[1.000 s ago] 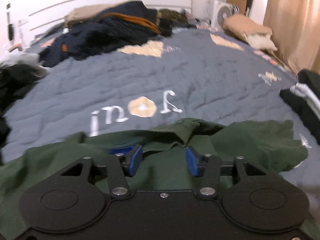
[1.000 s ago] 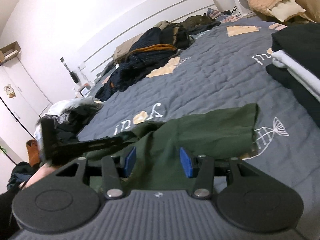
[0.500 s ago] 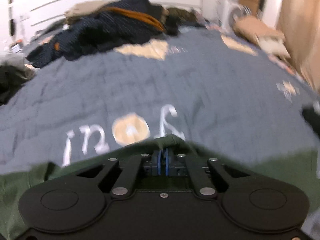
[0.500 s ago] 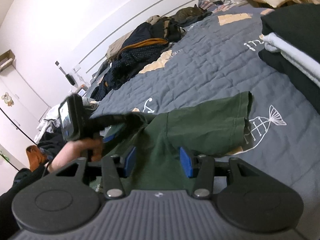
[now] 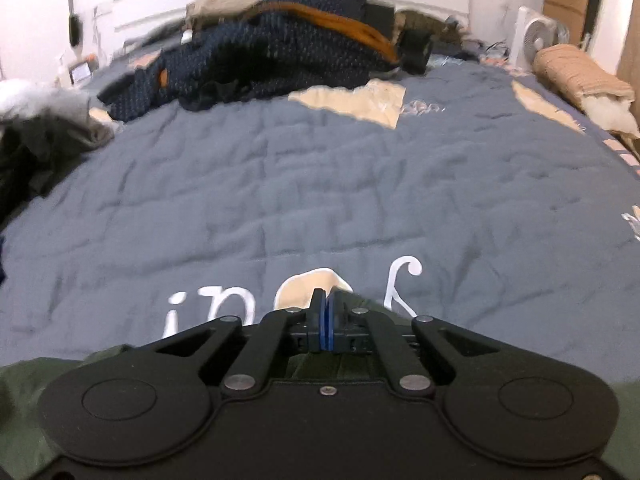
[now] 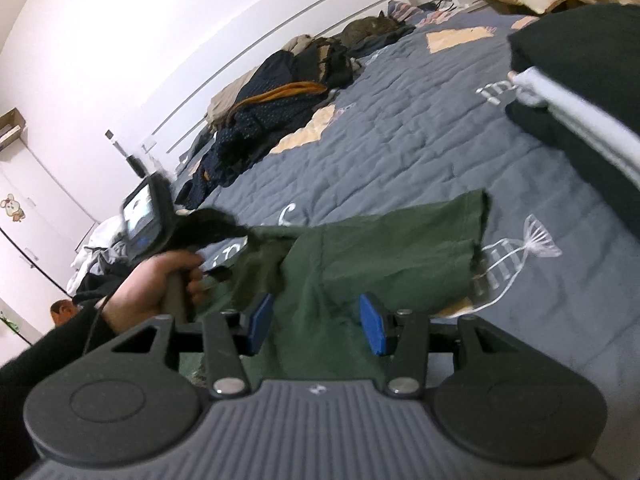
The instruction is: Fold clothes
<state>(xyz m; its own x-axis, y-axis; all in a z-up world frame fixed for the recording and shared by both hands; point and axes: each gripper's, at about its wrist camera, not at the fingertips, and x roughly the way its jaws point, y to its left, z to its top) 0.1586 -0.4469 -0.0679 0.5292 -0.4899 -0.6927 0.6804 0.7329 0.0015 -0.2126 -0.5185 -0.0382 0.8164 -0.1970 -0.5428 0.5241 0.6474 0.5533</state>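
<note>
Far left in the right wrist view there's a white wardrobe [image 6: 24, 216] with a little sticker, then a messy heap [image 6: 96, 264] of grey and dark stuff at the bed's edge. Next comes the person's hand [image 6: 160, 284] on the handle of the left gripper [image 5: 326, 314]. From its own camera that gripper is clenched, blue pads pressed flat together, with a fold of the green shirt [image 6: 360, 256] bunched up right at the tips, so I'd say it has pinched the cloth, though the actual bite is partly hidden by the fingers.

The shirt lies crumpled on the near part of the grey quilt [image 5: 320, 184], a sleeve sticking out to the right beside the fish print [image 6: 516, 252]. The right gripper [image 6: 316, 322] hangs over the shirt's near middle with its pads well apart and nothing between them, so it's released.

So the step looks like getting a hold on the shirt to spread or straighten it before any real fold. My guess for the next move: the right one needs to drop onto an edge or corner and close, then both pull the cloth flat.

Around: a pile [image 5: 280, 52] of dark blue clothes with an orange strap at the far end by the headboard, well out of the way. To the right, a fan [image 5: 540, 40] and a tan bundle [image 5: 576, 76]. Closest trouble is the stack [image 6: 580, 128] of black and pale folded things on the right, near the sleeve, so spreading that way is tight.
</note>
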